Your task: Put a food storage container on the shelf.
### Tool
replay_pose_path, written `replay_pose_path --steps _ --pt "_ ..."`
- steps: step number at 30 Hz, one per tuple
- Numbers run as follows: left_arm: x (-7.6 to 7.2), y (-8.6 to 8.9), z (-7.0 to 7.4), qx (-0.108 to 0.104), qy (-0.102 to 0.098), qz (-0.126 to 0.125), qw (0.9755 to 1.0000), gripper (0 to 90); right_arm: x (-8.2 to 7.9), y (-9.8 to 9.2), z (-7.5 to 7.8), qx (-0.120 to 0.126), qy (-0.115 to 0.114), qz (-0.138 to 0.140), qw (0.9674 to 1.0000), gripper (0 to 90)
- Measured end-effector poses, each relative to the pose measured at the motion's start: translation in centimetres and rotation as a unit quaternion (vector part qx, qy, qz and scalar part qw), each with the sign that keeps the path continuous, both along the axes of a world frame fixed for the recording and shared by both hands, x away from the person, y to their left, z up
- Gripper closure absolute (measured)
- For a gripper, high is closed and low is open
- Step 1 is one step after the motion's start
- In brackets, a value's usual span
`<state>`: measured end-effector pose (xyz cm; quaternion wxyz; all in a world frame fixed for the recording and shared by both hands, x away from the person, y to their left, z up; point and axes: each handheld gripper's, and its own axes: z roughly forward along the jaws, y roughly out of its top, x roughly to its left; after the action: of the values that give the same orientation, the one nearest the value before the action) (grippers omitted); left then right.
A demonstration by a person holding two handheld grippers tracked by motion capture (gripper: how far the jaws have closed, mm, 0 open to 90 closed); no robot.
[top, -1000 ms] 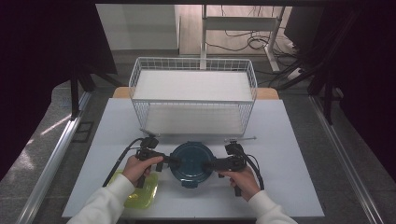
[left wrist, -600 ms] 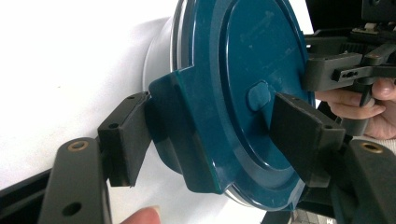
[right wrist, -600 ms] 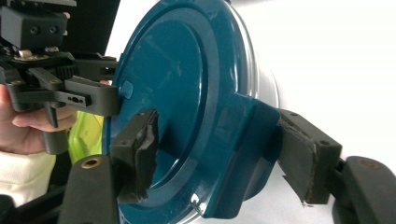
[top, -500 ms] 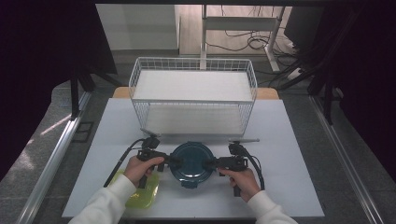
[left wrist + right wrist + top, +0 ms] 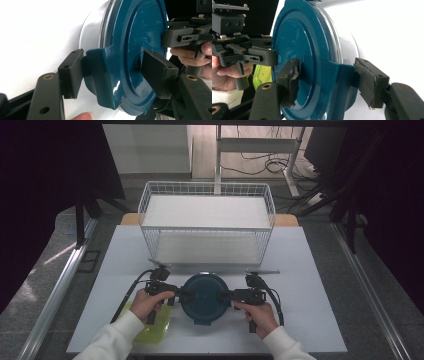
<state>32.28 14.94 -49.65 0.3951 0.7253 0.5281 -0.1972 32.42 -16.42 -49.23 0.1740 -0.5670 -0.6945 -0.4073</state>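
1. Round container (image 5: 204, 298), teal lid with side tabs, on the desk (image 5: 310, 295) before the wire basket (image 5: 207, 222).
2. Left tool (image 5: 186, 294) and right tool (image 5: 224, 295), jaws just closing, each apparently pinching a tab.
3. Contents hidden.

Both grippers' jaws have just been closing on the teal lid (image 5: 204, 298). The left gripper (image 5: 110, 75) now clamps its left latch tab, the right gripper (image 5: 327, 77) its right one (pads touching plastic).

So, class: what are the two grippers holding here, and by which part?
A round container with a blue lid. The left gripper and right gripper each clamp a side latch tab of the lid, on opposite sides; their jaws have just been closing on it.
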Motion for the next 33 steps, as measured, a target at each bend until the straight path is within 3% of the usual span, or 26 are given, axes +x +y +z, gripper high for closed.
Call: replay_pose_path --steps 16,33 --pt "-0.8 -0.2 0.7 0.000 -0.015 0.006 0.9999 38.6 -0.5 -0.1 1.1 -0.005 -0.027 -0.009 0.9996 39.6" --pt "-1.5 0.3 3.7 0.003 -0.047 0.010 0.9989 39.1 -0.9 0.2 3.5 0.001 -0.073 0.002 0.9973 39.6"
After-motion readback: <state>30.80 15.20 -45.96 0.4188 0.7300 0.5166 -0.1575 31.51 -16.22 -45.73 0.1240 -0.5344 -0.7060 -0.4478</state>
